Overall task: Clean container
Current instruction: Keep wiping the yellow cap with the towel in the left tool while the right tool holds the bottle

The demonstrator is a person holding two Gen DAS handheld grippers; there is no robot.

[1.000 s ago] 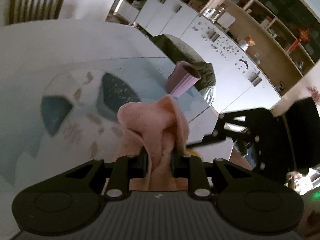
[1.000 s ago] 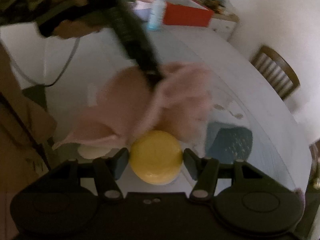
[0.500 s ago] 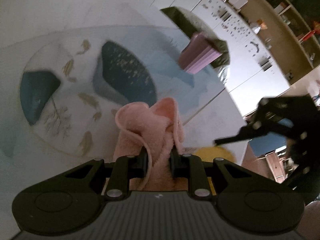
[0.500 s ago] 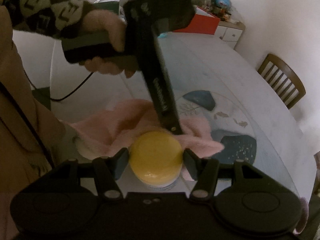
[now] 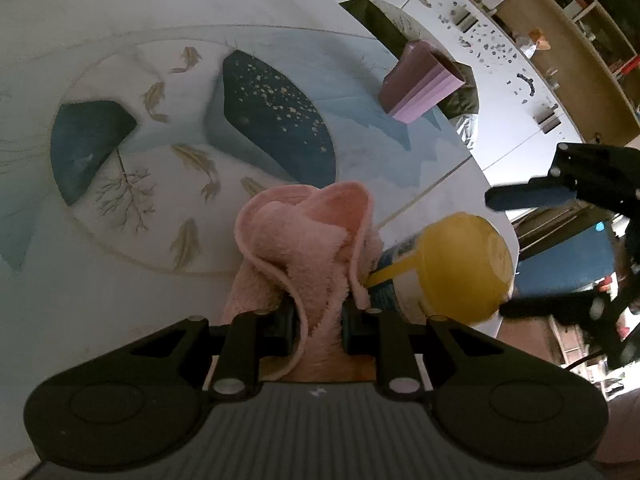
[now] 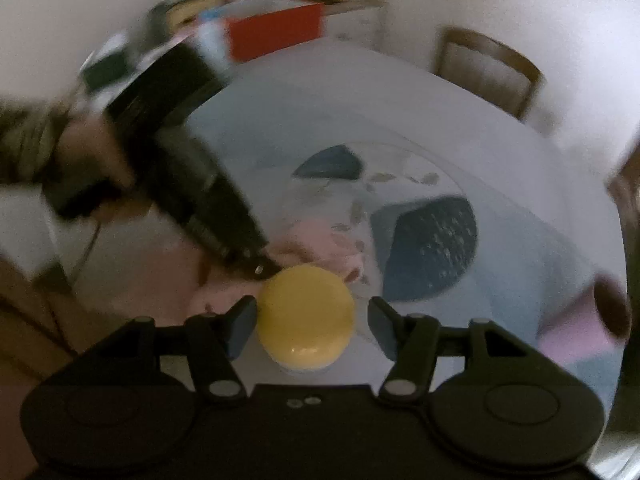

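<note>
A container with a yellow lid (image 5: 464, 264) (image 6: 306, 316) stands near the table's edge. My left gripper (image 5: 316, 320) (image 6: 264, 270) is shut on a bunched pink cloth (image 5: 304, 248) (image 6: 320, 240), which lies against the container's left side in the left wrist view. My right gripper (image 6: 312, 320) (image 5: 496, 252) is open, with one finger on each side of the lid. A small gap shows at the right finger (image 6: 380, 320), while the left finger looks close to the lid. The right wrist view is blurred by motion.
The round table carries a printed mat (image 5: 160, 152) with dark blue patches and fish. A purple box (image 5: 420, 88) (image 6: 576, 344) stands further back on it. A wooden chair (image 6: 488, 68) and a red box (image 6: 276, 28) are beyond. A person's hand (image 6: 100, 168) holds the left gripper.
The left gripper has come down with the cloth from above the container to the table beside it. The lid looks smaller between the right fingers, with a gap on one side.
</note>
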